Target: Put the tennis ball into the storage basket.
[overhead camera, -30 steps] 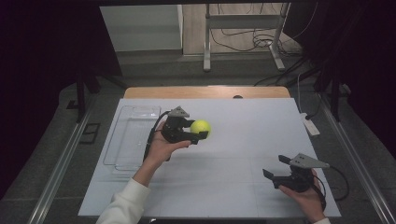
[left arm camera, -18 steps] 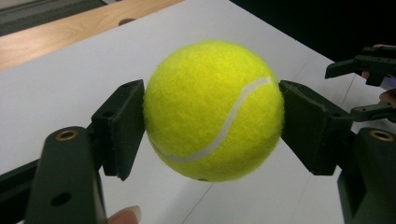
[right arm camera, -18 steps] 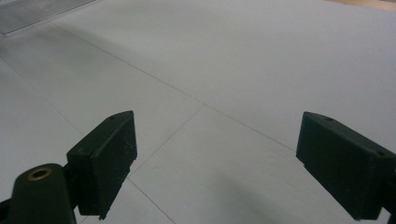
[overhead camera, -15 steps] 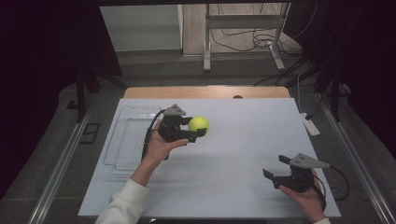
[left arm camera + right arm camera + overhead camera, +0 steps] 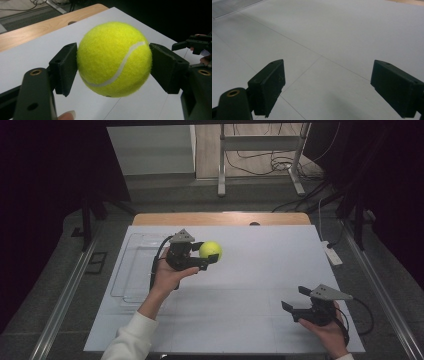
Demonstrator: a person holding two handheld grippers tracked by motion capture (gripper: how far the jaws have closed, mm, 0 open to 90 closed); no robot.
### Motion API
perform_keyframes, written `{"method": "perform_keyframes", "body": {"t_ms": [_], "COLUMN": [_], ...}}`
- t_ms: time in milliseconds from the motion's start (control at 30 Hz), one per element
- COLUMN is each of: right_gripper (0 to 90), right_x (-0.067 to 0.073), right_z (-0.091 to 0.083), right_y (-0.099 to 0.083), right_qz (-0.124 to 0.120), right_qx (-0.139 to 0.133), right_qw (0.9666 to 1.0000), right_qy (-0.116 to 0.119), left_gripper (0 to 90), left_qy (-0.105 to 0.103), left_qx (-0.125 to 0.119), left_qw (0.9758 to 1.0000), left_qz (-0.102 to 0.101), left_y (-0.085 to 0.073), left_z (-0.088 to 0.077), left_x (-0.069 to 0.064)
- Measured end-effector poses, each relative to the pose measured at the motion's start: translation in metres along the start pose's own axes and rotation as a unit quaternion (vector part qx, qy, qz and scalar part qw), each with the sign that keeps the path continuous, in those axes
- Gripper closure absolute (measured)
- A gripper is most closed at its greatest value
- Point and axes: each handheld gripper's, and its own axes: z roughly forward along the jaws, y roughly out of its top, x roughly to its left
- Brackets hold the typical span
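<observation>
Left claw (image 5: pixel 209 256) is clamped on a yellow tennis ball (image 5: pixel 210 250), its 2 black jaws pressing the felt on opposite sides, as the left gripper view makes plain with the ball (image 5: pixel 113 58) squeezed between them. The ball is held up off the white table (image 5: pixel 250 285), roughly over its middle-left part, just to the right of a clear plastic tray (image 5: pixel 131 270) that lies on the table's left side. Right claw (image 5: pixel 296 302) sits low near the table's front right corner, jaws spread wide and holding nothing; in the right gripper view only bare table surface (image 5: pixel 332 37) lies between them.

By my reading, the step in hand is the carry: the ball is gripped and lifted but not yet set anywhere. Next comes choosing a destination, probably the tray or a handover to the waiting right claw, and keeping the squeeze steady, since a round, fuzzy ball can roll out of a loosened grip.

No brand or writing can be read on the ball; only its curved white seam shows, and any print may be on the far side.
</observation>
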Motion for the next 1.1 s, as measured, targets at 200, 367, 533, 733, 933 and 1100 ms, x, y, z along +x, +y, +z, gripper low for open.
{"method": "perform_keyframes", "body": {"t_ms": [200, 367, 533, 733, 933, 1100], "right_gripper": [13.0, 13.0, 13.0, 13.0, 13.0, 12.9], "right_x": [0.000, 0.000, 0.000, 0.000, 0.000, 0.000], "right_z": [0.000, 0.000, 0.000, -0.001, -0.001, -0.001], "right_y": [0.000, 0.000, 0.000, 0.000, 0.000, 0.000], "right_qz": [0.000, 0.001, 0.002, 0.003, 0.005, 0.005], "right_qx": [-0.001, 0.000, -0.001, -0.003, -0.003, -0.002], "right_qw": [1.0000, 1.0000, 1.0000, 1.0000, 1.0000, 1.0000], "right_qy": [0.000, 0.000, -0.001, 0.000, 0.000, 0.000], "left_gripper": [27.8, 27.8, 27.8, 27.8, 27.8, 27.8], "left_qy": [0.001, 0.002, 0.004, 0.007, 0.011, 0.015], "left_qx": [-0.010, -0.020, -0.029, -0.039, -0.047, -0.051], "left_qw": [1.0000, 0.9998, 0.9996, 0.9992, 0.9988, 0.9986], "left_qz": [0.001, 0.001, 0.001, 0.001, 0.000, -0.003], "left_y": [0.001, 0.002, 0.002, 0.003, 0.003, 0.003], "left_z": [-0.003, -0.007, -0.010, -0.014, -0.018, -0.021], "left_x": [0.000, 0.000, 0.001, 0.003, 0.005, 0.008]}}
